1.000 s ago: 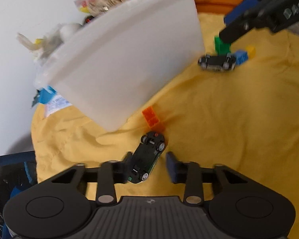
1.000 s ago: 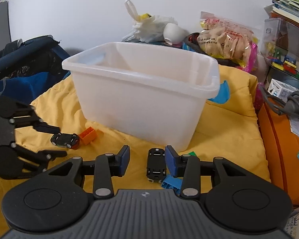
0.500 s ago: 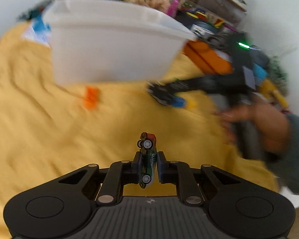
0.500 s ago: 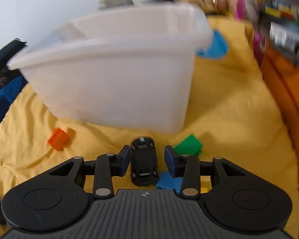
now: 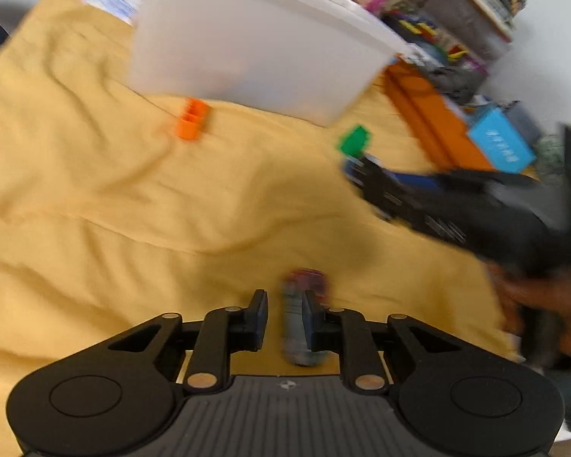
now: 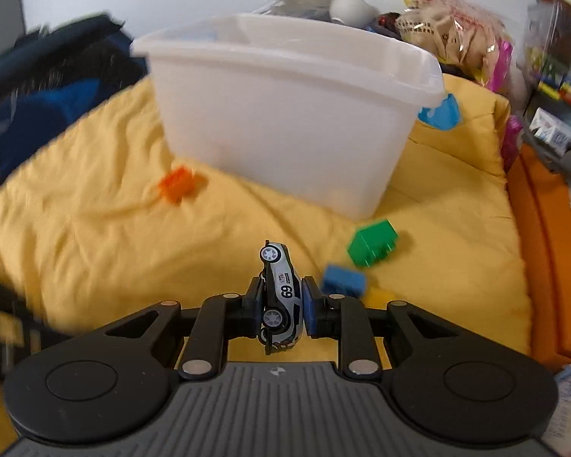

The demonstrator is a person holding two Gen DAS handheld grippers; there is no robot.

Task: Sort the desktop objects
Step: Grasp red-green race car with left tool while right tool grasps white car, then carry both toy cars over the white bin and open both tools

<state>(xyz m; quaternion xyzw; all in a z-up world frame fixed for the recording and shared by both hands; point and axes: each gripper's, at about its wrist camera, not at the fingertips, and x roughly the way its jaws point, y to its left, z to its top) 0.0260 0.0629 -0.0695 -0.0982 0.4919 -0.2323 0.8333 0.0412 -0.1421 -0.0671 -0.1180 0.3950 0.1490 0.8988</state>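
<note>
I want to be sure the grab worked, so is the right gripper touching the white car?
Touching. The right wrist view shows the right gripper closing, both pads against the white car, which sits on its side between them.

A white toy car numbered 69 (image 6: pixel 281 295) stands nose-up on its side, in front of the white translucent plastic bin (image 6: pixel 285 114). Orange (image 6: pixel 177 184), green (image 6: pixel 373 243) and blue (image 6: pixel 342 281) plastic bricks lie near the bin's base.
</note>
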